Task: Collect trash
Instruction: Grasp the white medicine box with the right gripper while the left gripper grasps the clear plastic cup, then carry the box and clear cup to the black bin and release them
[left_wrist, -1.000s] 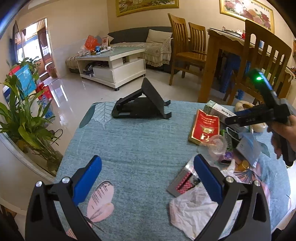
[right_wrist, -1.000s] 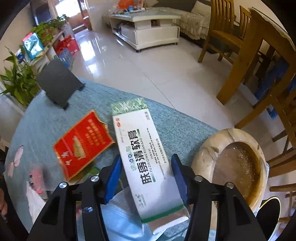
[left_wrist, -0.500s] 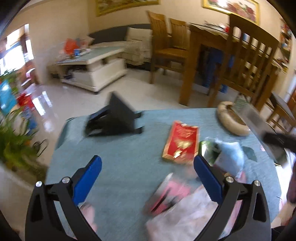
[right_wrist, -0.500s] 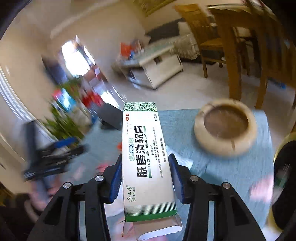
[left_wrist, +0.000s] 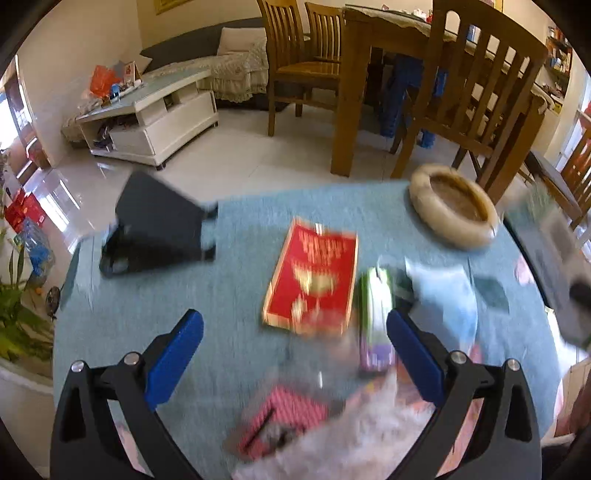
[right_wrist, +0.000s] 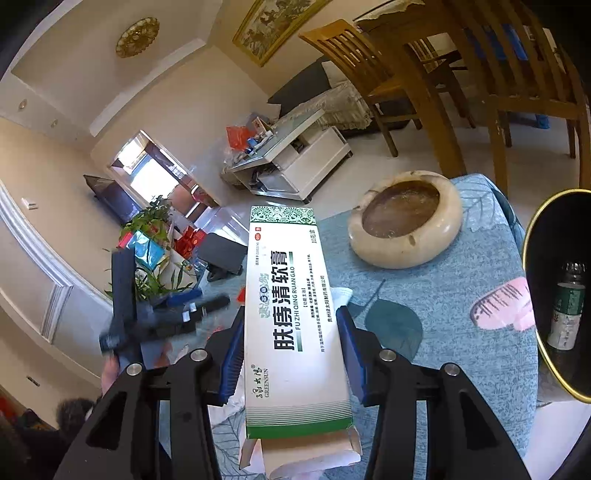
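In the right wrist view my right gripper (right_wrist: 290, 317) is shut on a long white and green ointment box (right_wrist: 284, 258), held up off the blue tablecloth (right_wrist: 443, 295). The box's near flap hangs open. My left gripper (left_wrist: 293, 321) is open with nothing between its fingers, hovering over a blurred litter pile: a red packet (left_wrist: 314, 280), a green and purple wrapper (left_wrist: 375, 314), a pink packet (left_wrist: 284, 417), crumpled white tissue (left_wrist: 351, 435) and a pale blue bag (left_wrist: 443, 291). The held box (left_wrist: 546, 240) shows blurred at the right edge there.
A black bin with a gold rim (right_wrist: 532, 258) stands off the table's right side with a small bottle (right_wrist: 567, 306) inside. A stone ashtray (right_wrist: 406, 218) sits at the far corner, a black folding stand (left_wrist: 155, 229) at the far left. Wooden chairs stand beyond.
My right gripper closed on the ointment box, lifted it off the table and swung right toward the bin. My left gripper slid right across the table, staying open.
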